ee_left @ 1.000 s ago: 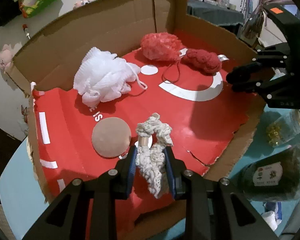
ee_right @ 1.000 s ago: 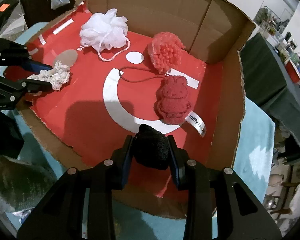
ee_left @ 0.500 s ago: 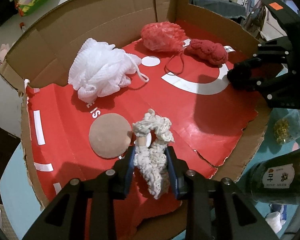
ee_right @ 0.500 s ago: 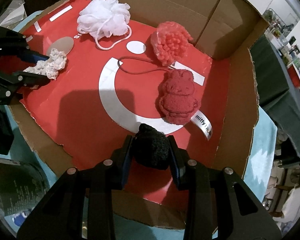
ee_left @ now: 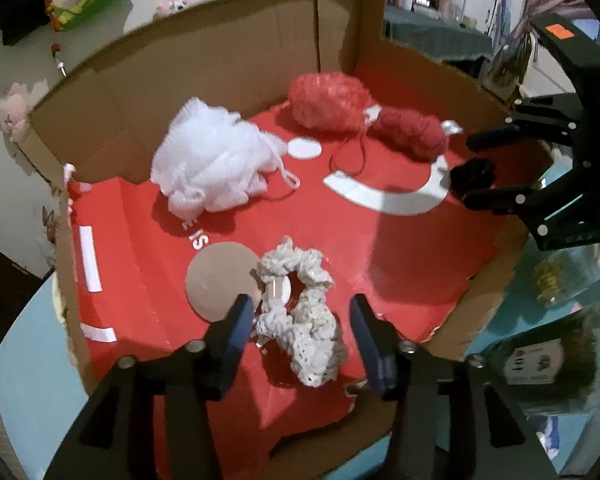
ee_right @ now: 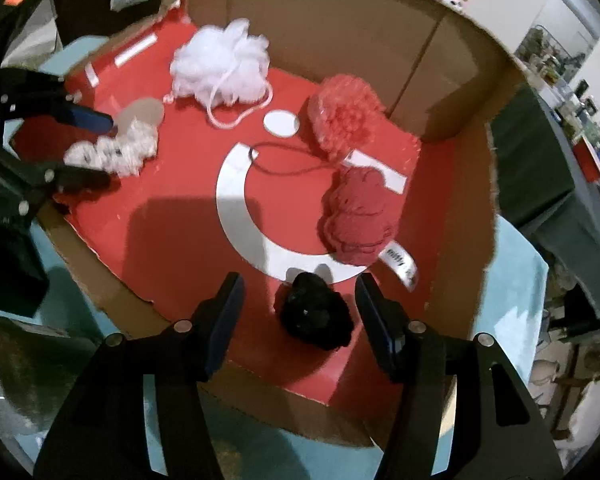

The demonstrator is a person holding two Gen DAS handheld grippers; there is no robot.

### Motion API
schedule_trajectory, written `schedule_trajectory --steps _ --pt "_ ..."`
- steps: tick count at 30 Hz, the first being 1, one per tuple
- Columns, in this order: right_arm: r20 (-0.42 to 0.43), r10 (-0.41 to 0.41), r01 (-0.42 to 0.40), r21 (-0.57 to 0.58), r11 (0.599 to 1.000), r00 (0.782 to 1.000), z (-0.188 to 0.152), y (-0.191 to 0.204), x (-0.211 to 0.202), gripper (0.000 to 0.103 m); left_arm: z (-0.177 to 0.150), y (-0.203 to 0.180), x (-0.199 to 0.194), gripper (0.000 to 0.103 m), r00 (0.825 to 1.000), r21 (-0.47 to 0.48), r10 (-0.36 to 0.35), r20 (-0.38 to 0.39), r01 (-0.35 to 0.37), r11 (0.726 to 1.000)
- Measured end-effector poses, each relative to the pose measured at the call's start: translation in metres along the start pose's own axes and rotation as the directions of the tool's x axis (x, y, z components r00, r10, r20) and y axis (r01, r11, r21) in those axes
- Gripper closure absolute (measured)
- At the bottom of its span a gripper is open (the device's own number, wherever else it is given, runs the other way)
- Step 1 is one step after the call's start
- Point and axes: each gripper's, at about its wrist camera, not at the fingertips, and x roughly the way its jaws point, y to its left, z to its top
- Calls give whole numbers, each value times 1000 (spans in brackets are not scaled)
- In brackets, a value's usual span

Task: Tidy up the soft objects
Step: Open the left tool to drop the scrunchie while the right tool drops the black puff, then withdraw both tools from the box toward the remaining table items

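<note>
Six soft things lie in the cardboard box (ee_right: 452,60), by my count. Cream scrunchie (ee_left: 300,312) sits at the box's near-left edge, partly over a tan round pad (ee_left: 216,280). It lies between the spread fingers of my left claw (ee_left: 302,332), touching neither as far as I can see. Black scrunchie (ee_right: 314,314) rests near the near-right edge, just below the white arc print. My right claw (ee_right: 296,312) stands wide around it, clear gaps on both sides.

White mesh pouf (ee_right: 222,66) is toward the far-left wall, coral pouf (ee_right: 346,114) by the far corner, red knitted toy (ee_right: 360,216) along the right side with its label trailing.

Judgement: both scrunchies look delivered and let go. Nothing soft shows on the tabletop outside. Collecting seems near done; tidier grouping may remain.
</note>
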Motion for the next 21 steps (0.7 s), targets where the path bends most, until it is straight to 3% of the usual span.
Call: schedule_trajectory --steps 4,10,12,19,21 --pt "58 -16 15 27 1000 998 -2 -1 -27 36 2 -5 -25 39 998 -31 10 65 -8 999" --pt "153 -22 10 79 997 988 -9 0 -72 32 -3 -10 -73 32 983 -104 39 179 -21 994" --pt "193 -29 11 95 995 981 -14 2 -91 26 -6 -16 -92 26 974 -118 40 221 -14 993" --pt "317 -20 -34 161 986 948 -47 16 -150 24 -34 -49 -154 14 933 -155 73 352 -19 988" --pt "350 -29 -32 168 985 936 -62 24 -166 18 -46 -60 -168 11 917 -171 85 390 -19 985"
